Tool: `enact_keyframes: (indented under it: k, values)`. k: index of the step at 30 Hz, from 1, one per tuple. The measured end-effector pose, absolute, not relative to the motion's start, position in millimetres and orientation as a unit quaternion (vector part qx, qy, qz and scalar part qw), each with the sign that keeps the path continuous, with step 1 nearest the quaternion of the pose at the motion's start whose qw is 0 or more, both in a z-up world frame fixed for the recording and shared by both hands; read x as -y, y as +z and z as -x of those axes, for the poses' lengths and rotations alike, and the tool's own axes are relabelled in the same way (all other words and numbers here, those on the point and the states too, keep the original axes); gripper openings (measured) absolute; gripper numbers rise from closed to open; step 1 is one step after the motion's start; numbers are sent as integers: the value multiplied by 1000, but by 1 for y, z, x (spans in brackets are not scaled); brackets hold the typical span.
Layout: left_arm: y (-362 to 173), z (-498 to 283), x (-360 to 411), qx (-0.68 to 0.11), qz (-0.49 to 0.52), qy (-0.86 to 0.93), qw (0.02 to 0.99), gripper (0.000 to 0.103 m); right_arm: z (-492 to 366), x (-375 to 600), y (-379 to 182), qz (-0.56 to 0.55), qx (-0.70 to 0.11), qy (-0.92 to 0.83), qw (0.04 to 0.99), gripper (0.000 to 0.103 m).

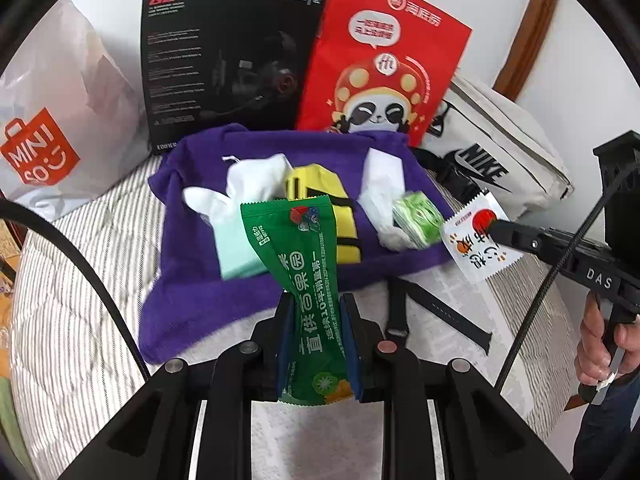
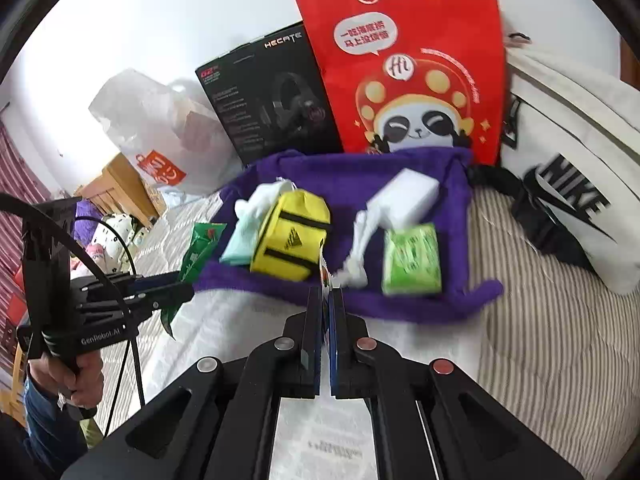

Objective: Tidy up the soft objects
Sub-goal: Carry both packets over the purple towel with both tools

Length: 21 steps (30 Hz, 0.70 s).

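A long green snack packet (image 1: 304, 276) hangs pinched between the pads of the left gripper (image 1: 316, 344), its top leaning over the near part of a purple towel (image 1: 200, 300). The right gripper (image 2: 326, 344) has its fingers pressed together on a small white sachet (image 1: 478, 236) with red and orange print. The left wrist view shows that sachet's whole face, held over the towel's right edge; the right wrist view shows only its thin edge rising between the pads.

On the towel lie a yellow pouch (image 2: 290, 236), a mint-and-white cloth (image 2: 250, 226), a white sponge block (image 2: 408, 200), a twisted white cloth (image 2: 358, 248) and a green tissue pack (image 2: 412, 260). The right wrist view shows these unobstructed; in the left view the green packet hides part of the pouch.

Behind the towel stand a black headset box (image 1: 228, 64) and a red panda bag (image 1: 384, 64), touching its far edge. A white Nike bag (image 2: 572, 176) lies to the right, a Miniso bag (image 1: 56, 120) to the left. Striped bedding (image 2: 560, 340) lies bare beside the towel's near and right edges.
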<state>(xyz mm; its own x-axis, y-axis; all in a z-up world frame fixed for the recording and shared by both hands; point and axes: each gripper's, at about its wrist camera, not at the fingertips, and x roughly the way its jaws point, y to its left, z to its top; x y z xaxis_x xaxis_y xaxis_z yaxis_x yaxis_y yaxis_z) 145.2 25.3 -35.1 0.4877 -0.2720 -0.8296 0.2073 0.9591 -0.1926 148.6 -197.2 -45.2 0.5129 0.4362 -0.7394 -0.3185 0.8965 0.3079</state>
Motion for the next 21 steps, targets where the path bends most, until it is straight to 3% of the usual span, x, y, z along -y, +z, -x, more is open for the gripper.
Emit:
enact_keyframes:
  k: [21]
  values:
    - [-58, -226, -70, -502, 46, -113, 856, 22, -290, 144, -75, -116, -453, 198, 862, 3]
